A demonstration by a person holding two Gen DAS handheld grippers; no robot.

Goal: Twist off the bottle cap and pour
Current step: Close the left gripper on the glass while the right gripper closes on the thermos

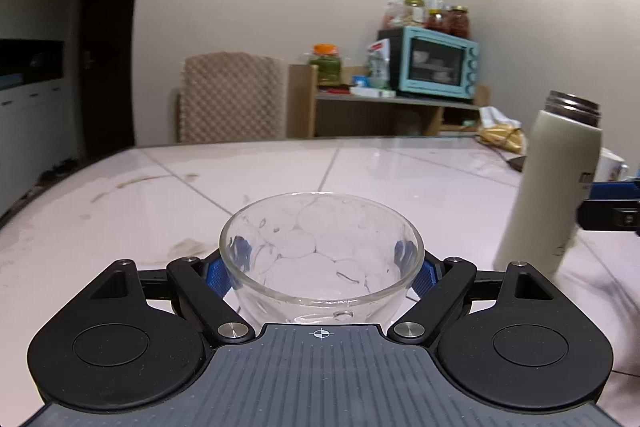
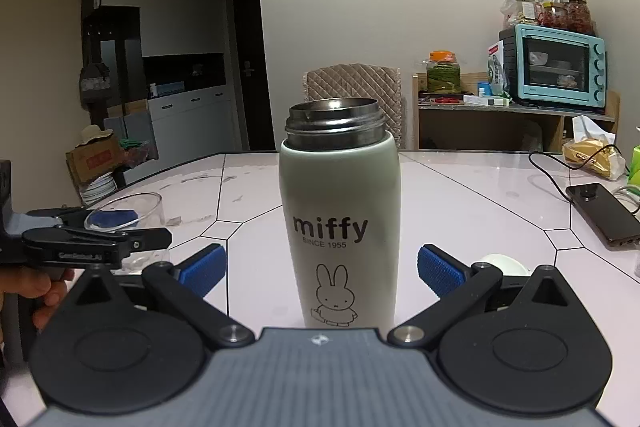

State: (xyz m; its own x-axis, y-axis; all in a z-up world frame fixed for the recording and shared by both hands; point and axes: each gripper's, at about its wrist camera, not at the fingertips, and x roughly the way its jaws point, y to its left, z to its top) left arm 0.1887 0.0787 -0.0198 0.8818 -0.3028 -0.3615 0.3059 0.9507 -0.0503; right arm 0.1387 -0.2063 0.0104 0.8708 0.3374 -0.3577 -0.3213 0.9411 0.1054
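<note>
Cap is already off: the bottle [image 2: 340, 219] stands upright on the table [image 2: 460, 187] with its steel threaded mouth bare. Step in hand, as I read it: grab the bottle body for the pour.

Right gripper [image 2: 322, 269] is spread wide, a blue pad [image 2: 204, 269] on each side of the bottle, neither touching it. Judgement: close around the printed middle, not up near the threads, and square to the body so it won't twist once tilted. The wall looks smooth, so I'd expect slip on a light grip.

Left gripper [image 1: 322, 263] is clamped on the glass [image 1: 320, 251], pads against both walls (the glass looks empty, though clear liquid would be hard to see). The glass sits left of the bottle, apart from it; keep it low and steady, and bring the bottle mouth over its rim.

Around the bottle:
- white cup [image 2: 504, 265] just right of it, behind the right pad; might clip the gripper on a swing.
- phone [image 2: 604, 213] and cable [image 2: 552, 167] farther right; keep spills away.
- chair [image 2: 352, 83] behind, across the table; no issue.
</note>
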